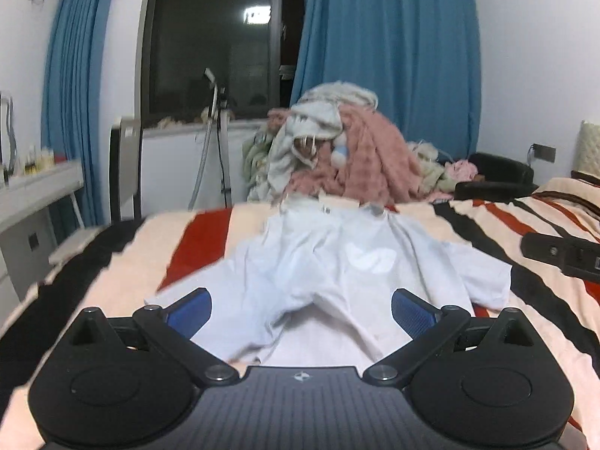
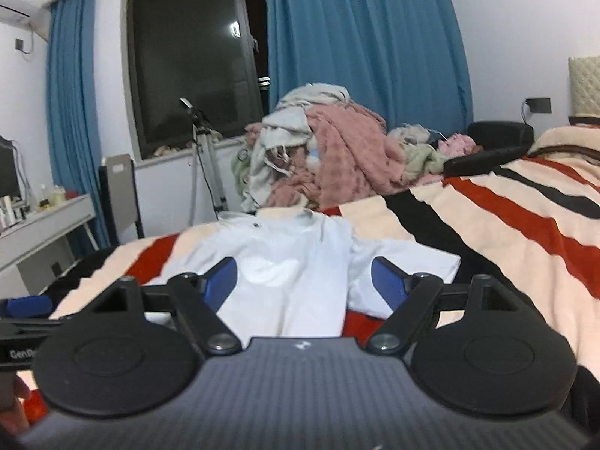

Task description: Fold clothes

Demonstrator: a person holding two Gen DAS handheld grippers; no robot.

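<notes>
Your left gripper [image 1: 302, 309] stands wide open with nothing pinched; the near hem of the white shirt [image 1: 337, 273] lies just ahead of and below its blue pads [image 1: 191, 311]. Your right gripper [image 2: 303, 281] is likewise spread and empty, poised over the shirt's right side, with one sleeve [image 2: 405, 266] spread out beyond its right finger. From the right gripper, the left one shows low at the left edge.

The shirt lies roughly flat on the striped blanket [image 1: 543, 300], collar away from you, still wrinkled, and one side looks turned in along a straight edge, though I cannot be sure. So folding looks barely begun: the sleeve and the lengthwise folds remain.

Farther ahead, past the shirt's collar, a heap of clothes [image 1: 337, 150] waits unfolded, which suggests most of the task is left.
</notes>
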